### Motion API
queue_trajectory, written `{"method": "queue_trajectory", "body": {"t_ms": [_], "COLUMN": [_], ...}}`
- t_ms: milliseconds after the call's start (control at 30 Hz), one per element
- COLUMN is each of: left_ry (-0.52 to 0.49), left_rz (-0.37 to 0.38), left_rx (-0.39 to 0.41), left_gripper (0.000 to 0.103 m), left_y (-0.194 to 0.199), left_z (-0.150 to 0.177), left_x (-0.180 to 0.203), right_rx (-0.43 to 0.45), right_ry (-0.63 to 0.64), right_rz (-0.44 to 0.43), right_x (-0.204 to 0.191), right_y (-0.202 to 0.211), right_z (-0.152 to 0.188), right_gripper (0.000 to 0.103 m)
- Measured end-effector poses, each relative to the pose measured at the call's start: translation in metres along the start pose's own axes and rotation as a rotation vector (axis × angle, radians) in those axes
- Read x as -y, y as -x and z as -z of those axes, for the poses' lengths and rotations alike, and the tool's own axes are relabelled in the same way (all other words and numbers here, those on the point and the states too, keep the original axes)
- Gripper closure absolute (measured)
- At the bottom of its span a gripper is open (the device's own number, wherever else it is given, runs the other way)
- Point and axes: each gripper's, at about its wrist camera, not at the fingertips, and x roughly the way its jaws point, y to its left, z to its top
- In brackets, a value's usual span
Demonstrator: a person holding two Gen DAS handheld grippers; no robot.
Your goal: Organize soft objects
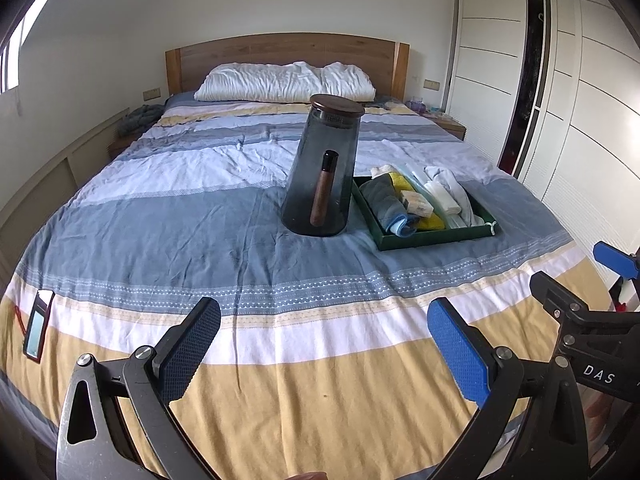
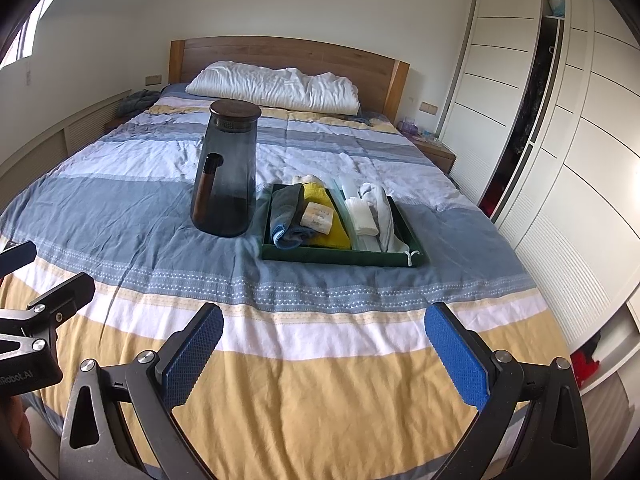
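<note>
The bed [image 1: 200, 208] fills both views, covered by a striped quilt. On it, towards the far right, I see a dark green tray [image 2: 340, 257] holding the soft objects; a smoked glass jug [image 2: 226, 176] stands just beside its left edge. In the tray lie a rolled grey-blue towel [image 2: 286, 216], a yellow cloth [image 2: 326, 232] with a small box [image 2: 318, 216] on top, and white folded cloths [image 2: 372, 216]. I judge the cloths light, limp and non-fragile; pinch each at a folded edge or the roll's middle. The jug is fragile; avoid it. My left gripper [image 1: 324, 344] and right gripper [image 2: 324, 344] hover over the near quilt, fingers spread wide, holding nothing.
</note>
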Motion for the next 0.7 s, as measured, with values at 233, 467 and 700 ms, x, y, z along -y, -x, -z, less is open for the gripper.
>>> {"method": "queue_trajectory", "body": {"t_ms": [233, 467, 700], "left_ry": [0.003, 0.002, -0.006], "left_rz": [-0.005, -0.017, -0.011], "left_rx": [-0.003, -0.014, -0.019], "left_gripper": [0.002, 0.002, 0.002], "left_y": [-0.0008, -0.0036, -0.0049], "left_z": [0.0006, 0.0016, 0.0022], "left_x": [-0.0002, -0.0017, 0.0011], "right_rx": [0.002, -0.002, -0.002], "right_ry": [0.005, -0.005, -0.009], "right_rz": [-0.004, -0.013, -0.013], "right_x": [-0.0004, -0.0013, -0.0011], "right_y": [0.0026, -0.0003, -0.0017], "right_z": [-0.0001, 0.0013, 0.0018], "right_gripper": [0.0, 0.0, 0.0]}}
